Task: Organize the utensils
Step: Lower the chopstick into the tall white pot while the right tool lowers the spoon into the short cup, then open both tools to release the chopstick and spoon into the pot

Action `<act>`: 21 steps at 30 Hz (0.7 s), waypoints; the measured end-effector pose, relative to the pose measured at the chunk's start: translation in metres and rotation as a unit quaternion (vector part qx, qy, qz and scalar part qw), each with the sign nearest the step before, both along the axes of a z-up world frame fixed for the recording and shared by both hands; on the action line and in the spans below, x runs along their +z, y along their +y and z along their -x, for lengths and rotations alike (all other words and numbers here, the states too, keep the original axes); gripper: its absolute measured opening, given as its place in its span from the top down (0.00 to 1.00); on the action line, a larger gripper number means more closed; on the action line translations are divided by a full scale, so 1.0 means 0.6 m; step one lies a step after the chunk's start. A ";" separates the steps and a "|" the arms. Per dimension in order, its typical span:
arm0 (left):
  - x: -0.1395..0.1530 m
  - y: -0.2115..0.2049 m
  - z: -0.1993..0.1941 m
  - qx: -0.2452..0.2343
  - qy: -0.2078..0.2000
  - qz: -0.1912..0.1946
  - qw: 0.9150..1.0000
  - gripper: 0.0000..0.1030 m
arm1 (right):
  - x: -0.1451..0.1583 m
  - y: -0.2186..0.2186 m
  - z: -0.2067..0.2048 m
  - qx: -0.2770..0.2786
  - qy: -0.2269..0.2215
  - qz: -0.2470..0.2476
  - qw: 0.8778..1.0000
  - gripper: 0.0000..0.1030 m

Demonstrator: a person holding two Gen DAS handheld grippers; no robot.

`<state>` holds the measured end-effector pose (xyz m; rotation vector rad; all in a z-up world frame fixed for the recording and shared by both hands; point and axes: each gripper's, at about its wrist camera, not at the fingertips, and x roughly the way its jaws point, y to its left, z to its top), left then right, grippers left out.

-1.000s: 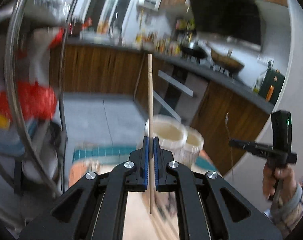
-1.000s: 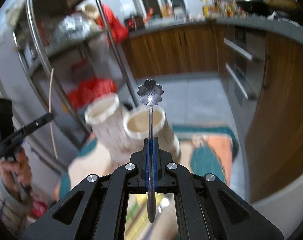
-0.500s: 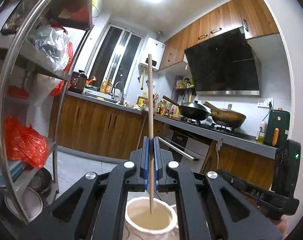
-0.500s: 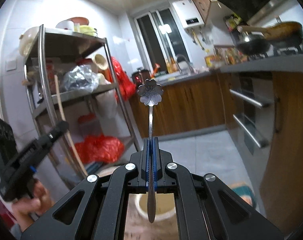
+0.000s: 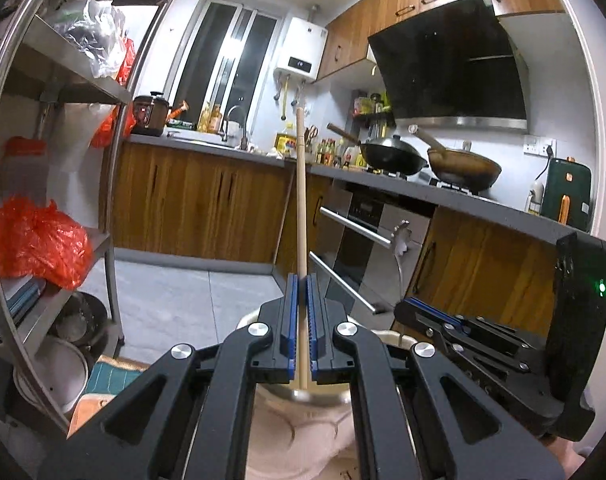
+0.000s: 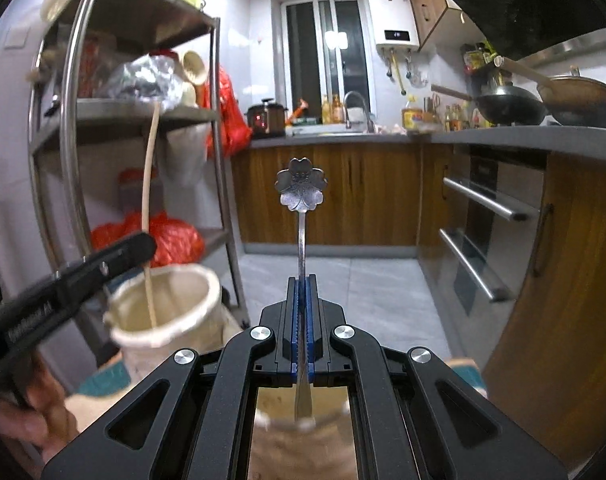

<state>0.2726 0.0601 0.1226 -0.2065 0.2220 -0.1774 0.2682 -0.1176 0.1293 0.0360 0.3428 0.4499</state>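
Note:
My left gripper (image 5: 302, 292) is shut on a wooden chopstick (image 5: 301, 200) that stands upright. The stick's lower end dips into a cream holder (image 5: 303, 420) right under the jaws. In the right wrist view the same chopstick (image 6: 148, 200) reaches down inside that holder (image 6: 163, 312), with the left gripper (image 6: 143, 246) above its rim. My right gripper (image 6: 302, 284) is shut on a metal spoon (image 6: 301, 190) with a flower-shaped end pointing up. The spoon's lower tip hangs over a second, blurred holder (image 6: 303, 436). In the left wrist view the right gripper (image 5: 415, 306) and its spoon (image 5: 401, 240) sit close on the right.
A steel shelf rack (image 6: 219, 160) with red bags (image 5: 35, 240) stands on the left. Wooden cabinets, an oven with bar handles (image 6: 483, 200) and a counter with two woks (image 5: 395, 156) line the back and right. A patterned mat (image 5: 107, 376) lies under the holders.
Both grippers came down and in over the two holders, side by side. The chopstick's lower end went into the cream holder, and the spoon's tip sank towards the second one.

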 end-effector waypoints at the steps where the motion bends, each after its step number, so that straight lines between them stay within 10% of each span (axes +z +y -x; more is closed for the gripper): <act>1: -0.002 -0.002 0.002 0.001 0.005 -0.004 1.000 0.96 | -0.002 -0.002 0.004 -0.001 0.004 0.002 1.000 0.96; 21: -0.015 -0.034 -0.008 0.017 0.030 -0.068 0.997 0.93 | -0.026 0.008 -0.018 -0.012 0.063 0.024 0.998 0.96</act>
